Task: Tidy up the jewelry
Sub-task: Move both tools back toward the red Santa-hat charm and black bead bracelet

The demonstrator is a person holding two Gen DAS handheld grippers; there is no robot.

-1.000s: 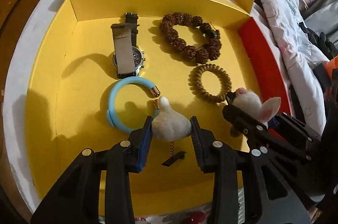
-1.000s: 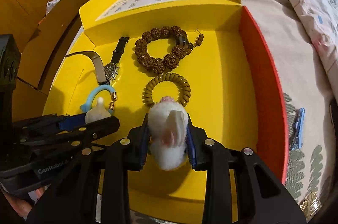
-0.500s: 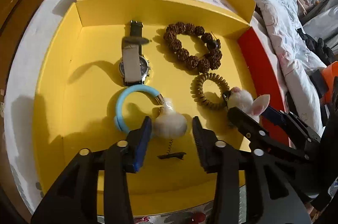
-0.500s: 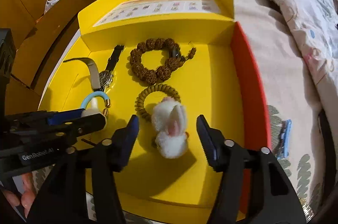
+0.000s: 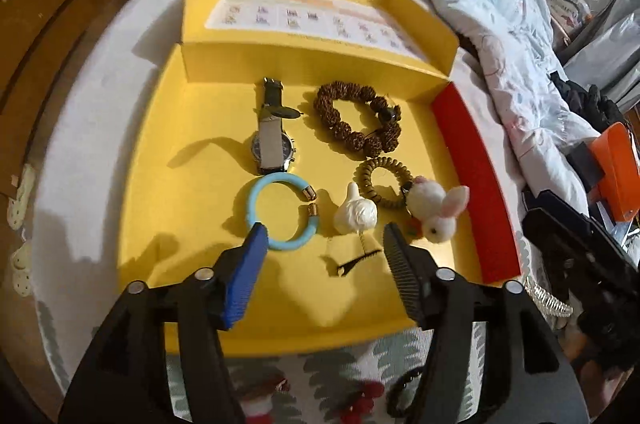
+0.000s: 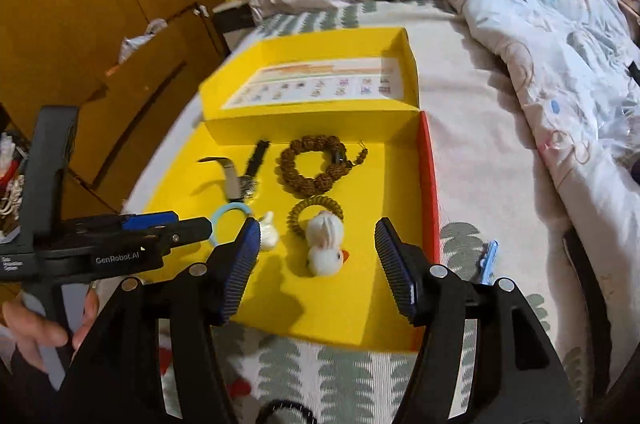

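A yellow box (image 5: 152,152) lies open on the bed. In it lie a wristwatch (image 5: 274,140), a brown bead bracelet (image 5: 354,120), a coiled hair tie (image 5: 384,180), a blue bangle (image 5: 280,212), a white bird-shaped clip (image 5: 356,214) and a fluffy white rabbit clip (image 5: 434,212). My left gripper (image 5: 324,244) is open and empty, raised just in front of the white clip. My right gripper (image 6: 316,240) is open and empty, above the box's near half behind the rabbit clip (image 6: 325,244). The left gripper also shows in the right wrist view (image 6: 160,236).
The box has a red right wall (image 5: 476,180) and a raised lid with a printed sheet (image 5: 312,16). A blue clip (image 6: 488,260) lies on the bed right of the box. Red and black items (image 5: 360,400) lie in front. A quilt (image 6: 540,36) is bunched at right; wooden cabinets (image 6: 80,24) stand left.
Both grippers opened and pulled back and up. The white bird clip and the rabbit clip, held one second ago, now lie in the box.
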